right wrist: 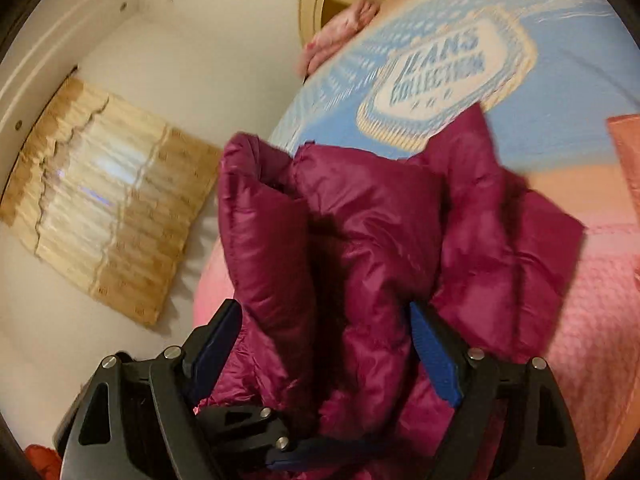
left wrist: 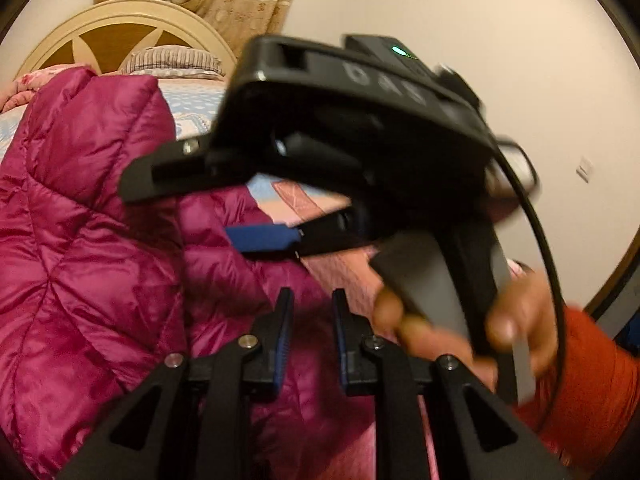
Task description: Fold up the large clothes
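A magenta quilted down jacket (left wrist: pixel 100 240) lies bunched on the bed. In the left wrist view my left gripper (left wrist: pixel 312 320) sits low at the jacket's edge, jaws nearly together with magenta fabric pinched between them. Right in front of it is my right gripper (left wrist: pixel 180 212), held by a hand (left wrist: pixel 520 320); its jaws stand wide apart over the jacket. In the right wrist view the right gripper (right wrist: pixel 324 308) is open, with a thick fold of the jacket (right wrist: pixel 360 220) bulging up between its blue pads (right wrist: pixel 432 352). The left gripper's black frame (right wrist: pixel 240 420) shows beneath that fold.
The bed has a pink quilted cover (right wrist: pixel 580 320) and a blue sheet printed "JEANS COLLECTION" (right wrist: pixel 440 68). A cream headboard (left wrist: pixel 120 28) and striped pillow (left wrist: pixel 172 60) lie beyond. Patterned curtains (right wrist: pixel 112 200) hang on the wall. An orange sleeve (left wrist: pixel 592 380) is at lower right.
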A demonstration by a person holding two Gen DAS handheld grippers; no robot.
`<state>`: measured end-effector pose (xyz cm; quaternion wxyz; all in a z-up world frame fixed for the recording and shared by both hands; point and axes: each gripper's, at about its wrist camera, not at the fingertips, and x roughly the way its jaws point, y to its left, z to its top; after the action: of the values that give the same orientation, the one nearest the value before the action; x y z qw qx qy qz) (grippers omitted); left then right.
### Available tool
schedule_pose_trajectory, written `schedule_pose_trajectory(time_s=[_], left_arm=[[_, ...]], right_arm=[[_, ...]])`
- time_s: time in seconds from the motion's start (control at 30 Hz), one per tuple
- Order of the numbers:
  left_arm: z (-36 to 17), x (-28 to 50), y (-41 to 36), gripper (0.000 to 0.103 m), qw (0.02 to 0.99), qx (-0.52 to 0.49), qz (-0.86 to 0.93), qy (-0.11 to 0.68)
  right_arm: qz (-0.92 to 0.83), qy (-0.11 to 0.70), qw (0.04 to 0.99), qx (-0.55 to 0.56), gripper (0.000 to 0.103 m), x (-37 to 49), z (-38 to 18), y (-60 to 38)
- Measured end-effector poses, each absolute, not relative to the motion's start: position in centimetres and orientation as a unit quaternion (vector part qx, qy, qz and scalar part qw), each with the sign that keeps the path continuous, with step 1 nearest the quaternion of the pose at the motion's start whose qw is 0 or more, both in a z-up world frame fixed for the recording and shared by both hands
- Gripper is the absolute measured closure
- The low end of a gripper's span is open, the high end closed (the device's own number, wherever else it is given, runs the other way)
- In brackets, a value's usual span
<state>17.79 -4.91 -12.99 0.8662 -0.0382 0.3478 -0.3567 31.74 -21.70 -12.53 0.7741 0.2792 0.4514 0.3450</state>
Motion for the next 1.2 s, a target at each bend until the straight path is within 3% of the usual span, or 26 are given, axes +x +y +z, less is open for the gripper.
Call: schedule_pose_trajectory(time_s=[0.3, 0.33, 0.37, 0.4, 0.43, 0.47, 0.63, 0.73, 0.87, 1.2], left_arm=[[-12.9, 14.2, -3.5, 0.081, 0.859, -0.012, -0.358, 0.367], [-12.7, 13.3, -3.0, 0.076, 0.859, -0.005, -0.357, 0.365], [-12.3, 12.4, -2.4, 0.069, 0.861, 0.002, -0.358, 0.362], [-12.0, 11.5, -1.8, 0.064, 0.862, 0.005, -0.359, 0.357], [-11.5, 10.6, -1.1, 0.052, 0.864, 0.008, -0.360, 0.351], [-11.1, 9.7, -0.3, 0.044, 0.867, 0.010, -0.360, 0.345], [-7.8, 7.5, 6.4, 0.028, 0.894, -0.050, -0.321, 0.309], [-6.6, 9.8, 10.9, 0.021, 0.921, -0.103, -0.233, 0.296], [-7.2, 14.8, 12.2, 0.021, 0.934, -0.119, -0.150, 0.301], [-10.7, 24.2, 5.2, 0.021, 0.925, -0.102, -0.154, 0.333]], right_arm=[[0.323, 0.486, 0.791, 0.183, 0.019, 31.8, -12.4, -17.8], [0.318, 0.487, 0.794, 0.174, 0.029, 32.1, -12.8, -17.5], [0.314, 0.489, 0.797, 0.166, 0.050, 31.9, -13.0, -17.3], [0.311, 0.495, 0.793, 0.170, 0.057, 31.8, -13.4, -17.0], [0.308, 0.495, 0.793, 0.177, 0.064, 31.8, -13.6, -17.3], [0.305, 0.493, 0.794, 0.181, 0.068, 31.8, -13.8, -17.4], [0.286, 0.463, 0.825, 0.151, 0.081, 30.2, -11.2, -17.6], [0.294, 0.436, 0.843, 0.113, 0.083, 29.0, -7.5, -17.9], [0.283, 0.423, 0.858, 0.073, 0.083, 28.4, -4.9, -19.6], [0.216, 0.469, 0.843, 0.151, 0.083, 29.8, -12.1, -28.7]])
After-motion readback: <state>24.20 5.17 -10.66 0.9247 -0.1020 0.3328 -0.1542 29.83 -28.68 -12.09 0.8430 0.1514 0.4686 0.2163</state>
